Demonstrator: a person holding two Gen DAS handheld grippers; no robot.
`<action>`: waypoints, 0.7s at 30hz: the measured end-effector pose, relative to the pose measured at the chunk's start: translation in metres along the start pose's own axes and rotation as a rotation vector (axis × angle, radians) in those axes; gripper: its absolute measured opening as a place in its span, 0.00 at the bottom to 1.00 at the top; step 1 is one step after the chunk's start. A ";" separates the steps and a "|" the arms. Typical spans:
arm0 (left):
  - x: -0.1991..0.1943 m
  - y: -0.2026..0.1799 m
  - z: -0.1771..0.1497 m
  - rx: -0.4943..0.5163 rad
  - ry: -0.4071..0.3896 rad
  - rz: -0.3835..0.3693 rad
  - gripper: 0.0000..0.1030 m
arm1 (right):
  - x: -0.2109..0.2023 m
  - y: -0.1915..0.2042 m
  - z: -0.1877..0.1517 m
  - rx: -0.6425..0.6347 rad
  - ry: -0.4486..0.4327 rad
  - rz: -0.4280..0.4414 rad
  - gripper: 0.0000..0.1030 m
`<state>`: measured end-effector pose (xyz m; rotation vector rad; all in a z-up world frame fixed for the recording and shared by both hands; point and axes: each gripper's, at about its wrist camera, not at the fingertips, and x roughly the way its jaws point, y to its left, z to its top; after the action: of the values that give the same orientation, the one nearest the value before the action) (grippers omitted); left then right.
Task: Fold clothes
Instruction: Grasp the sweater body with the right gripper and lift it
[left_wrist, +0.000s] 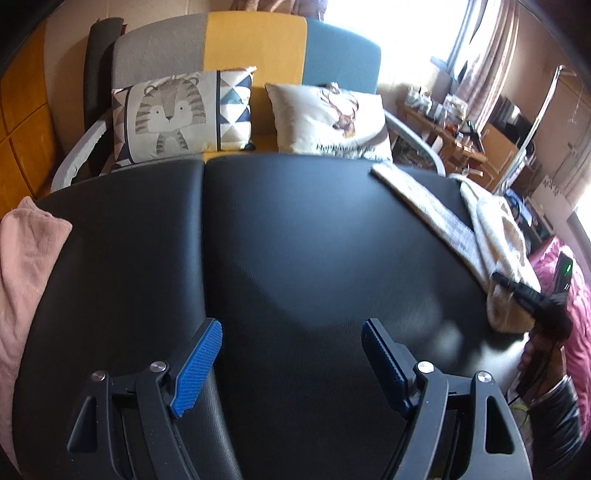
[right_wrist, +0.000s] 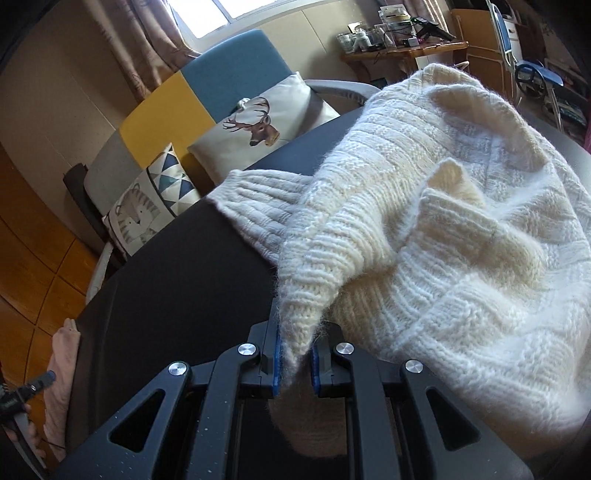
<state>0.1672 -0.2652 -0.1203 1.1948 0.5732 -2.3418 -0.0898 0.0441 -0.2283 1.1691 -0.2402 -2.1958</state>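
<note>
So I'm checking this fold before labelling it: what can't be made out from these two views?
- Cream sweater: right wrist view, its right and lower parts run off the frame; the fabric below the right hand-held gripper is hidden by it.
- Pink garment: left wrist view, cut by the left edge.
- Shelf clutter: too small to identify.

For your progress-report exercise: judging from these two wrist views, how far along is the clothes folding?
Done: nothing looks folded yet. The cream chunky-knit sweater lies rumpled on the black padded table. In hand: the right gripper is shut on a corner of the sweater; the left gripper hangs open over bare table. Left: spreading and folding the sweater, then the pink fleece garment at the table's edge.
</note>
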 end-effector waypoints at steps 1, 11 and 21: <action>0.003 0.000 -0.006 0.007 0.012 0.002 0.78 | -0.002 0.005 -0.003 -0.002 0.002 0.005 0.12; 0.011 0.021 -0.042 0.002 0.067 0.013 0.78 | 0.003 0.076 -0.048 -0.046 0.051 0.105 0.12; 0.000 0.063 -0.072 -0.050 0.053 -0.002 0.78 | 0.007 0.155 -0.084 -0.107 0.092 0.206 0.12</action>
<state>0.2485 -0.2772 -0.1693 1.2367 0.6475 -2.2898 0.0432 -0.0706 -0.2152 1.1305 -0.1926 -1.9468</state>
